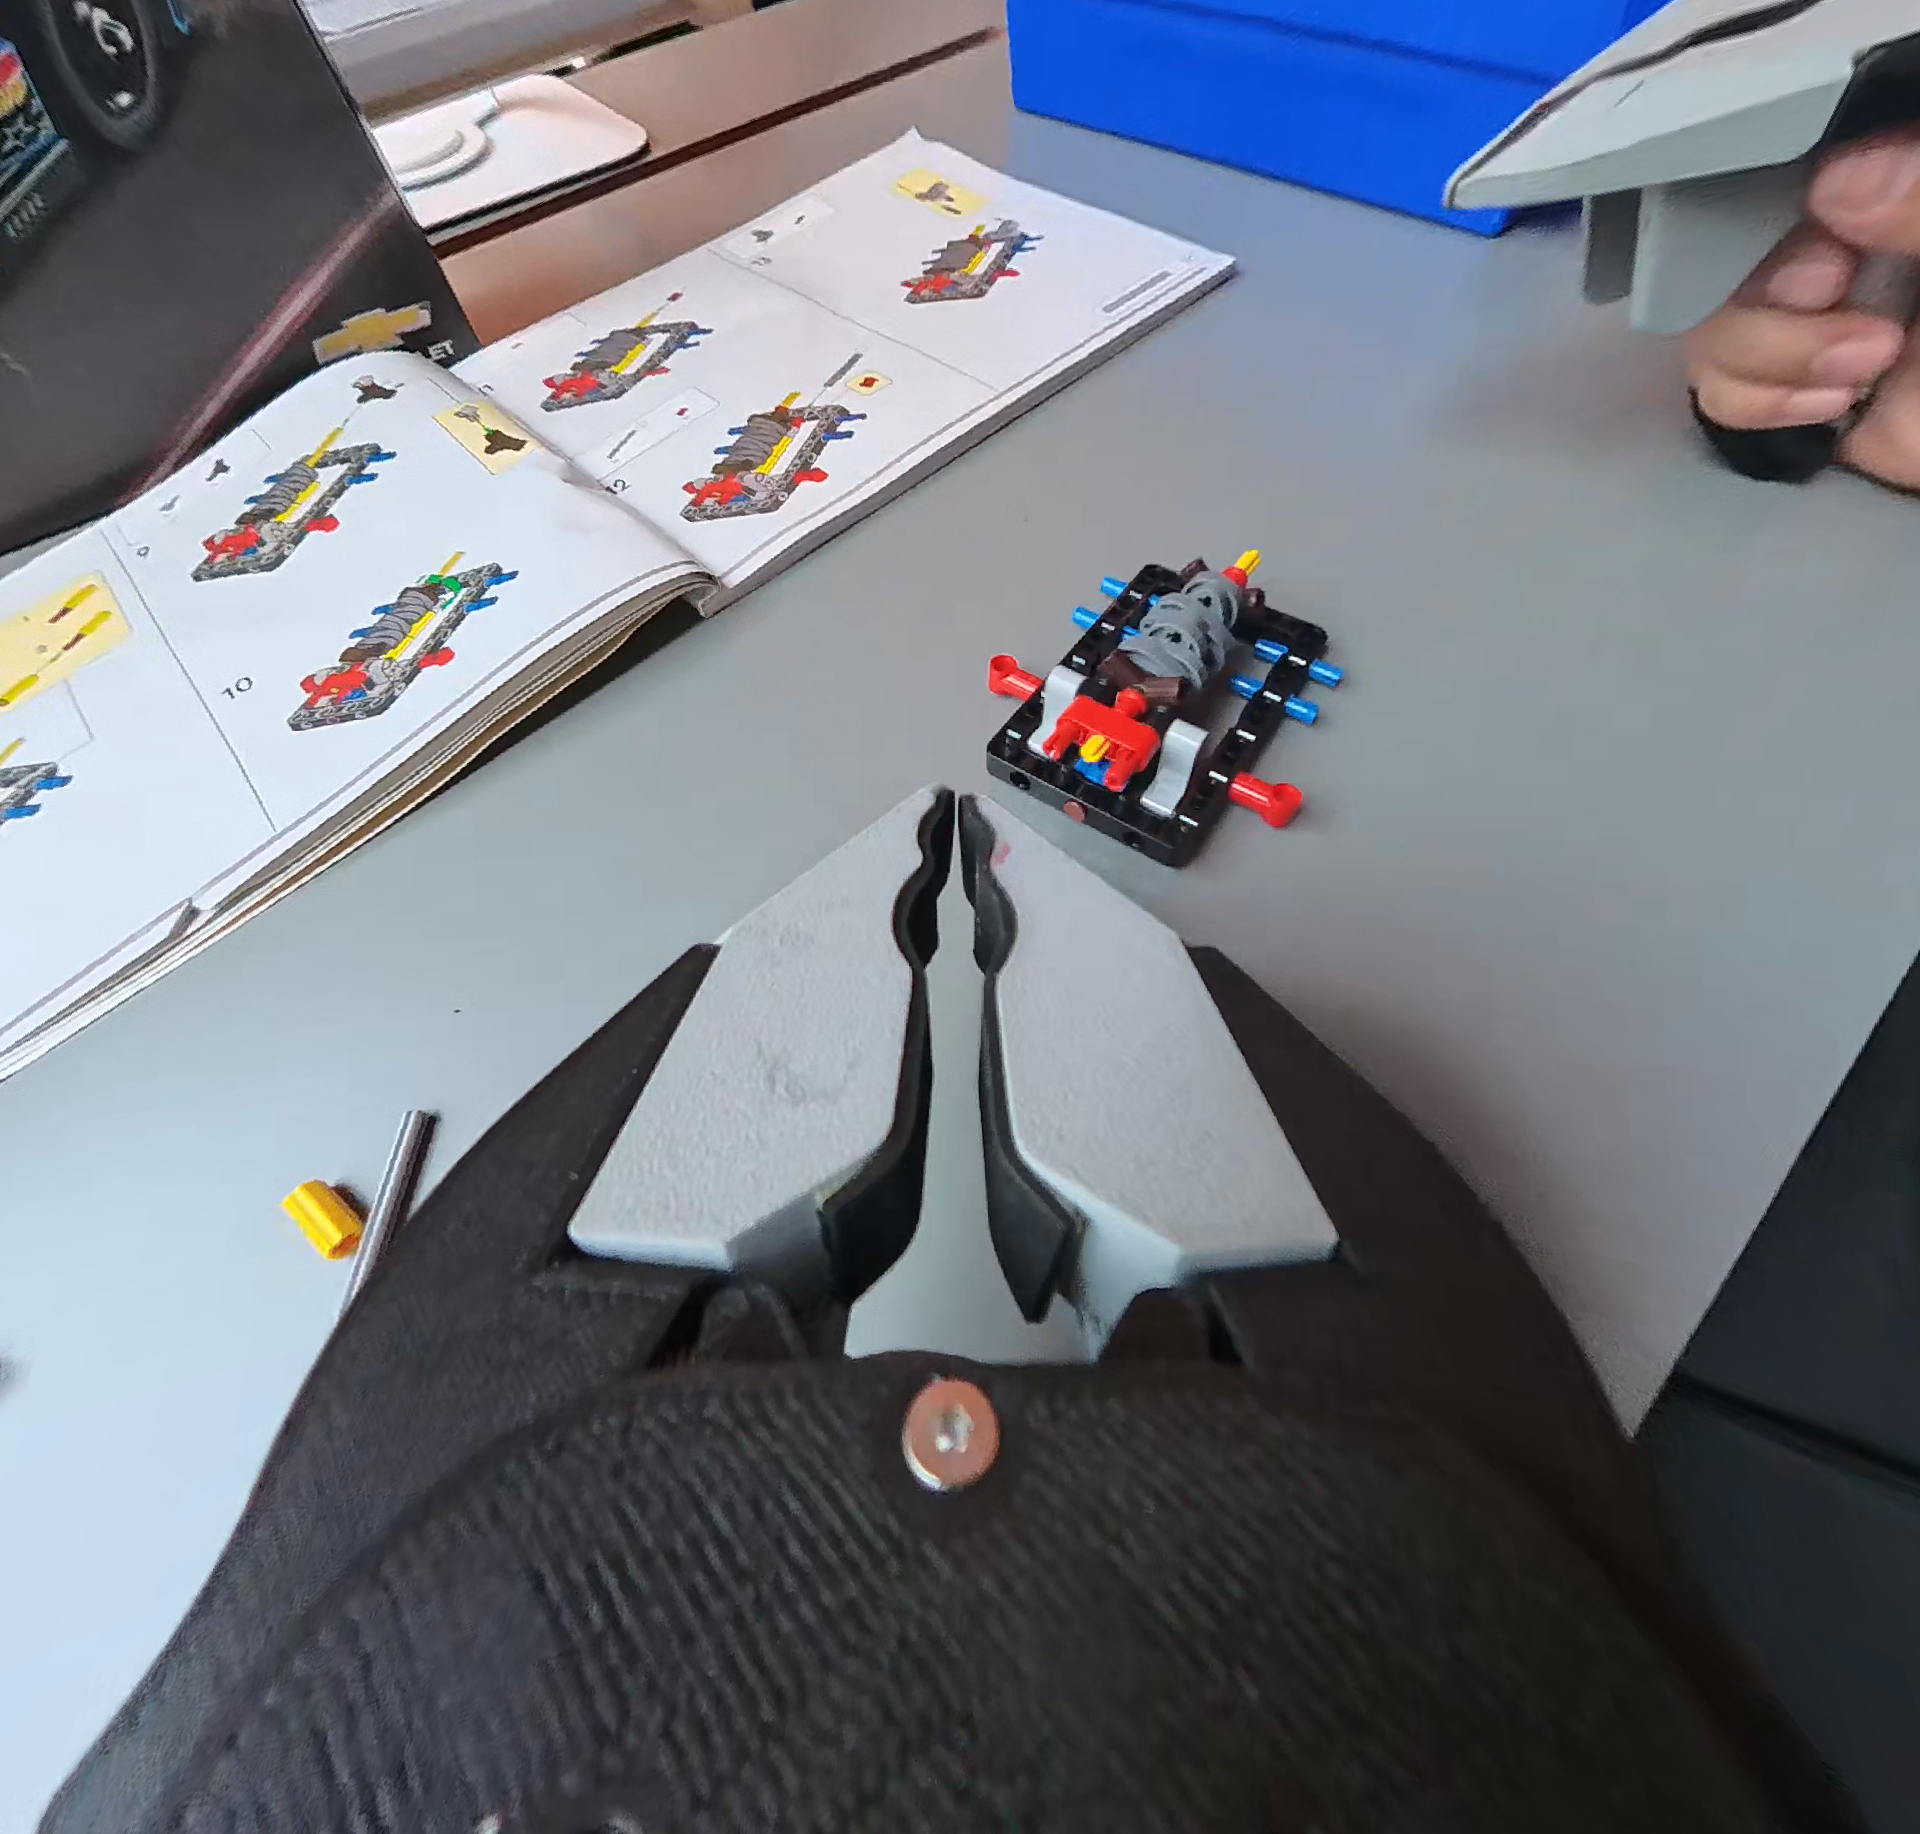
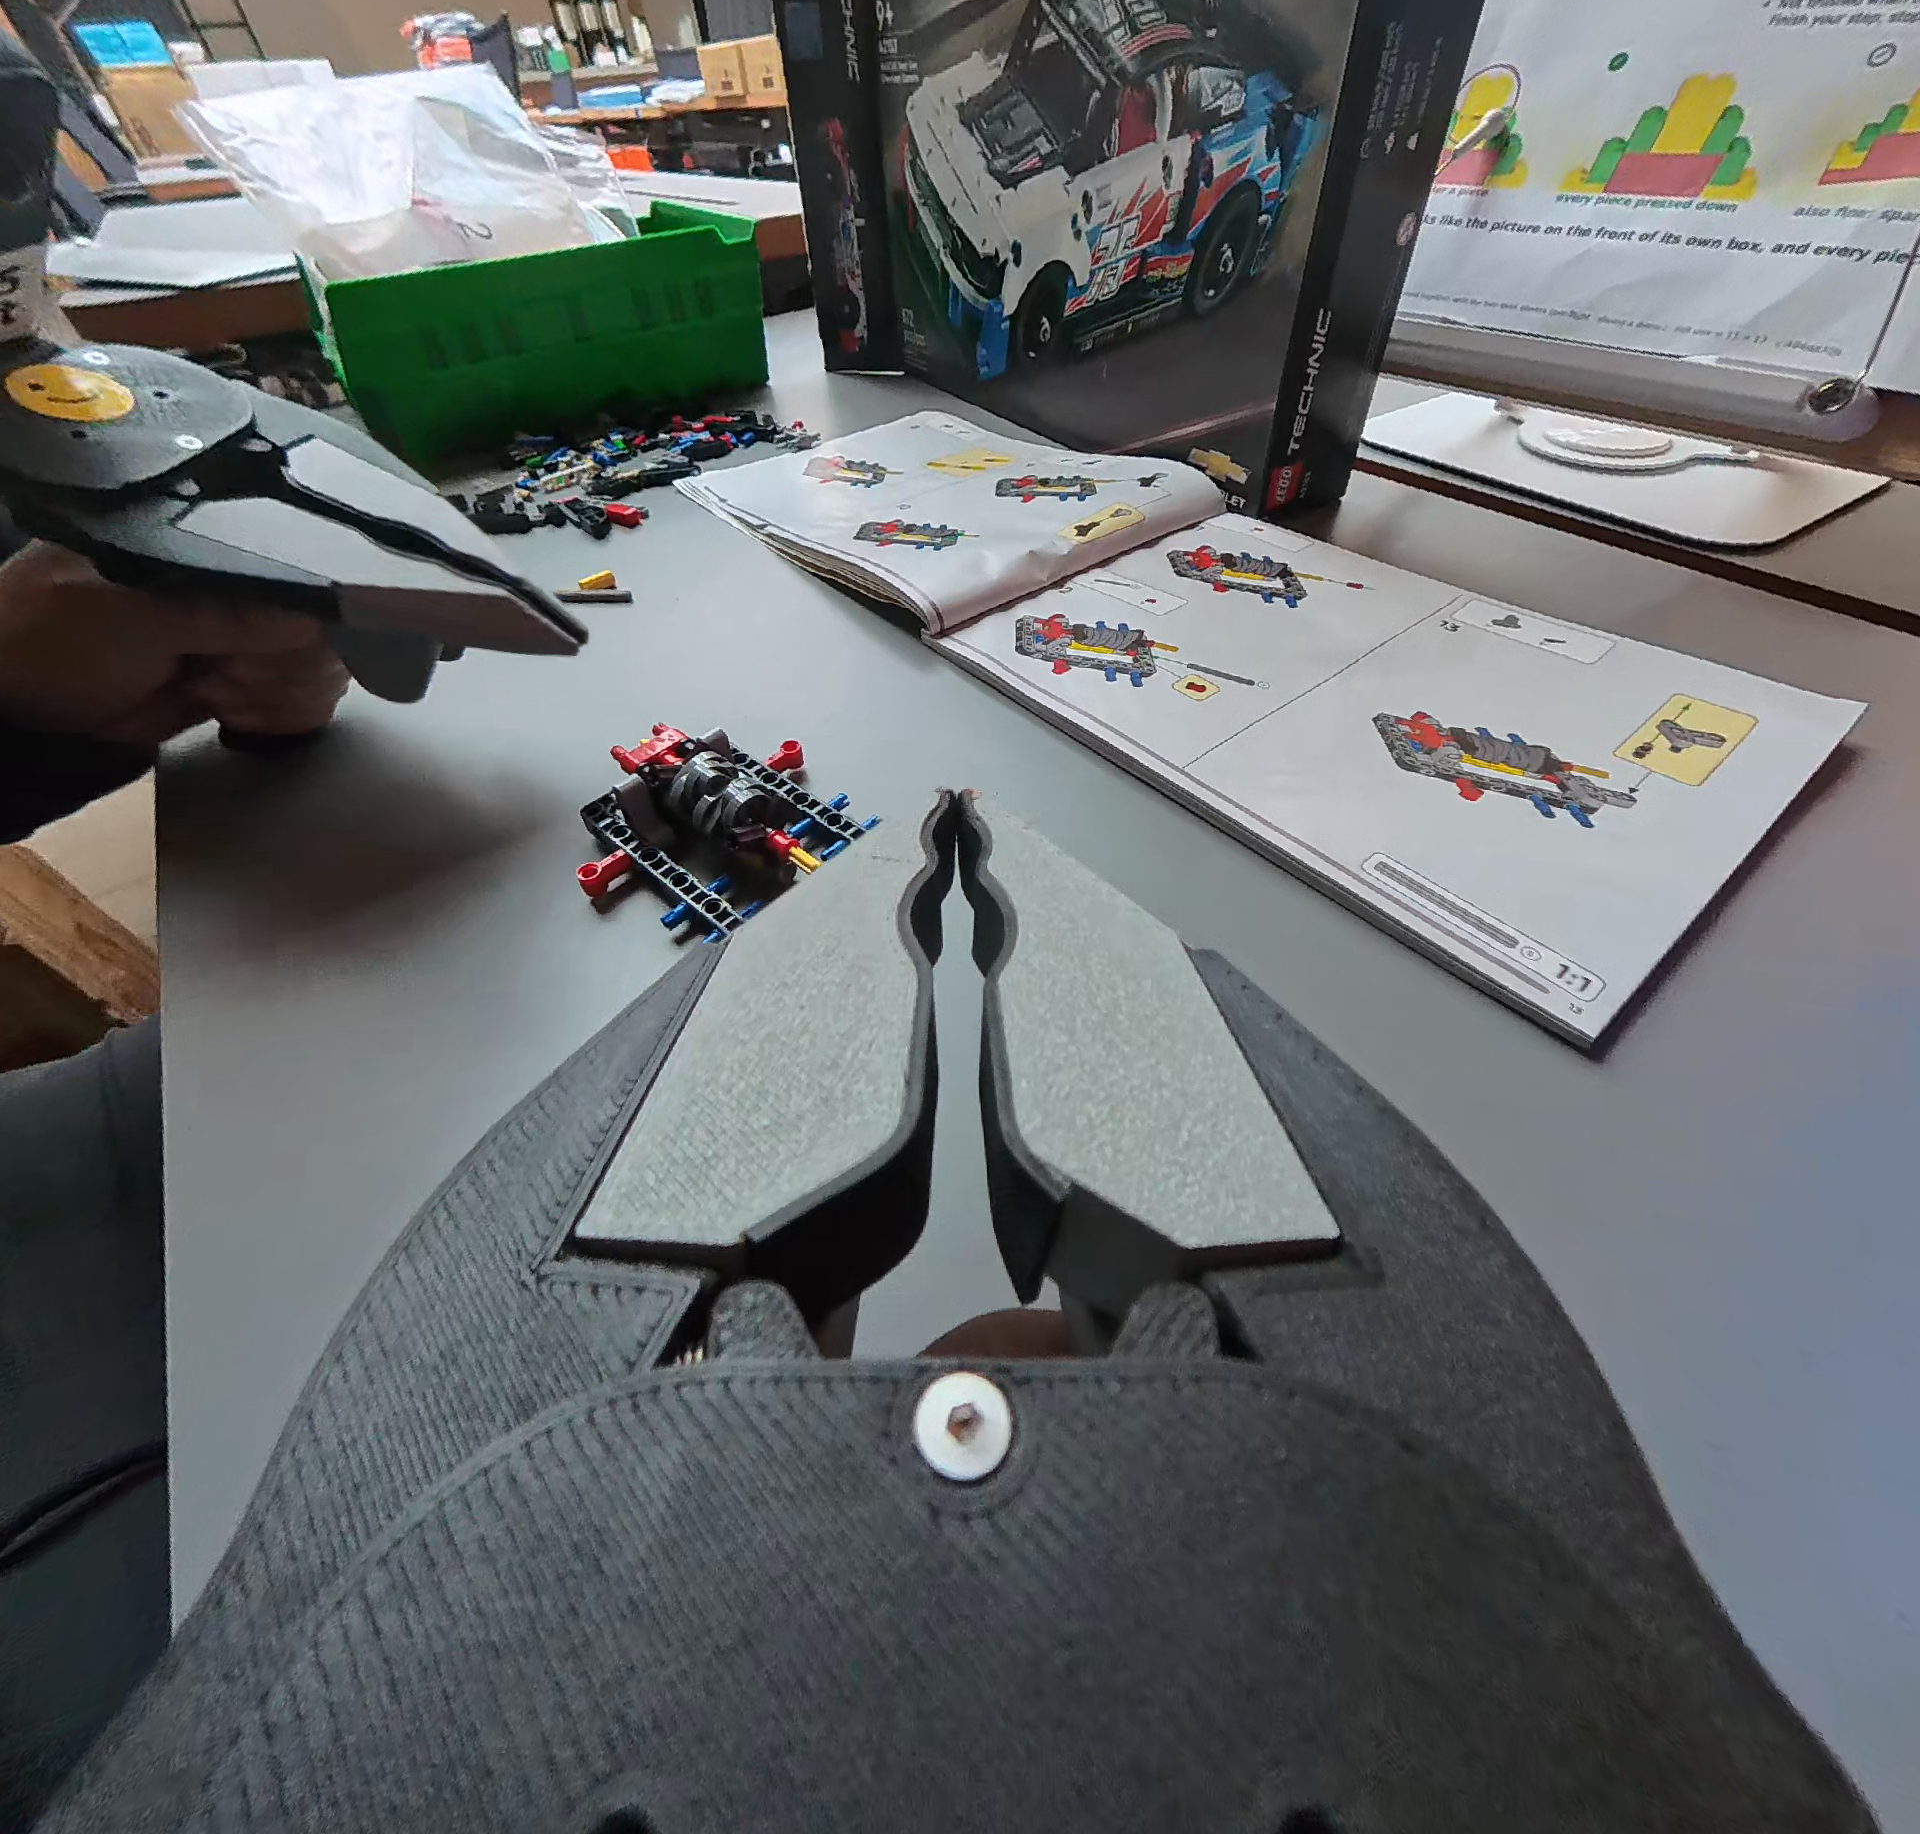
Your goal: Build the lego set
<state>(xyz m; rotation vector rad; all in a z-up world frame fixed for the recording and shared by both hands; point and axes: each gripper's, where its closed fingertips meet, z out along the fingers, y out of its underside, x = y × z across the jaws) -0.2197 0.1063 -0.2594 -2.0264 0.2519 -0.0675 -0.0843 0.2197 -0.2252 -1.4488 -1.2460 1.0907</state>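
My two tongs above the grey table [image 1: 1455, 1005], the part-built frame [image 1: 1158, 709] lying flat between them.

My left tongs [image 1: 956, 808] have their tips pressed together on nothing, just short of the frame's near corner. My right tongs [image 2: 958, 799] are likewise closed and empty, hovering just beside the frame's yellow-axle end. The frame is a black rectangle carrying a grey engine block, a red piece at one end, and blue and red pins along its sides. The open booklet [image 2: 1299, 704] lies beyond it, with the box [image 2: 1101, 174] standing behind. A yellow piece [image 1: 322, 1218] and a grey axle [image 1: 390, 1202] rest apart by my left tongs. Loose parts [image 2: 634, 465] lie before a green bin [image 2: 540, 330].
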